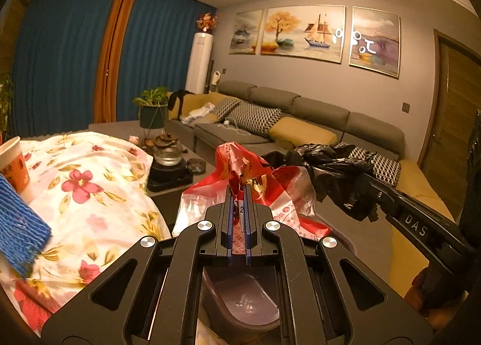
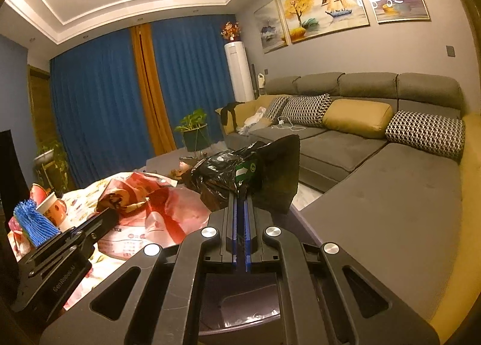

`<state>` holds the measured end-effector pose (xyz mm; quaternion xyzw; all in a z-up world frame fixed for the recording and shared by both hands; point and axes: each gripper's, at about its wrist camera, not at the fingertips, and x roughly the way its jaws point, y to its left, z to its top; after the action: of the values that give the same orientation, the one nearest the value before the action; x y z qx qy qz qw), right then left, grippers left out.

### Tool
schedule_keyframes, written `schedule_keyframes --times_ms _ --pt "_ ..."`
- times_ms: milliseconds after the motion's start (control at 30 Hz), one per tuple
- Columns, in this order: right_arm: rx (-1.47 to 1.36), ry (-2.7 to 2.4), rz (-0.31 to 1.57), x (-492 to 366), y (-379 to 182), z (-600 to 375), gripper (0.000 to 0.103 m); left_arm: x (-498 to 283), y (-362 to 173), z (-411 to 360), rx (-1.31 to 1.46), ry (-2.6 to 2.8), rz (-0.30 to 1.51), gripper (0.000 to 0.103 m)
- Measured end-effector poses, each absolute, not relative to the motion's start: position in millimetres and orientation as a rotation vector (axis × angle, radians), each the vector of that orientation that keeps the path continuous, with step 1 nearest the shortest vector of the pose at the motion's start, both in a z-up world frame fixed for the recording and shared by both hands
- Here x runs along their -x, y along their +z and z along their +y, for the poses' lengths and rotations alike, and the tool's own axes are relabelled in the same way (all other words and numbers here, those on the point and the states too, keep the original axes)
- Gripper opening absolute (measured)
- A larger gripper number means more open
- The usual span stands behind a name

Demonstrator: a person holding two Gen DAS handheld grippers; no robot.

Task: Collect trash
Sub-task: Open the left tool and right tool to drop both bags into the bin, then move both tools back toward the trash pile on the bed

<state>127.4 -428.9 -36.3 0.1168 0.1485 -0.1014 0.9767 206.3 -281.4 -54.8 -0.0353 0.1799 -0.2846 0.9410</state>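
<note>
Above the trash bin (image 1: 240, 300), the left gripper (image 1: 239, 191) pinches the red plastic bag (image 1: 264, 182) and the right gripper (image 2: 240, 194) pinches the black bag (image 2: 228, 170); I think both should lower straight in before releasing.

Red-and-white bag (image 1: 255, 182), black bag (image 2: 228, 170), floral cloth (image 1: 90, 194)

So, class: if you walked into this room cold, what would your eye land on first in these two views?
Probably the red plastic bag pinched in the shut left gripper at the centre, and the crumpled black bag clamped in the right gripper. Next, the flowered cloth spread at the left, and the long grey sofa under three paintings.
</note>
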Motion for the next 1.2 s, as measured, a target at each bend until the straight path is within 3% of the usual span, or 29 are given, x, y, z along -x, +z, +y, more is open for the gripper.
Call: schedule_keyframes --times_ms 100,200,233,433,667,767,967,1200 --pt "-0.239 -0.202 0.301 -131 -36 -429 0.009 -212 -57 -284 0.078 -0.587 0.384 0.005" --pt "-0.246 -0.208 0.285 -129 -35 -428 0.046 -217 -61 -285 0.084 -0.594 0.404 0.006" --pt "-0.242 -0.216 0.275 -127 -35 -428 0.052 -219 -62 -286 0.086 -0.6 0.409 0.006" --pt "-0.252 -0.221 0.282 -125 -35 -428 0.052 -228 -72 -288 0.083 -0.622 0.45 0.019" --pt "-0.263 -0.237 0.296 -119 -34 -426 0.057 -223 -74 -278 0.081 -0.588 0.449 0.061" --pt "-0.252 -0.242 0.305 -116 -35 -420 0.064 -216 -72 -267 0.077 -0.544 0.434 0.073" --pt "-0.225 -0.24 0.316 -108 -39 -406 0.074 -198 -66 -239 0.048 -0.427 0.422 0.087" --pt "-0.2 -0.225 0.321 -103 -38 -383 0.082 -177 -62 -193 0.059 -0.303 0.423 0.091"
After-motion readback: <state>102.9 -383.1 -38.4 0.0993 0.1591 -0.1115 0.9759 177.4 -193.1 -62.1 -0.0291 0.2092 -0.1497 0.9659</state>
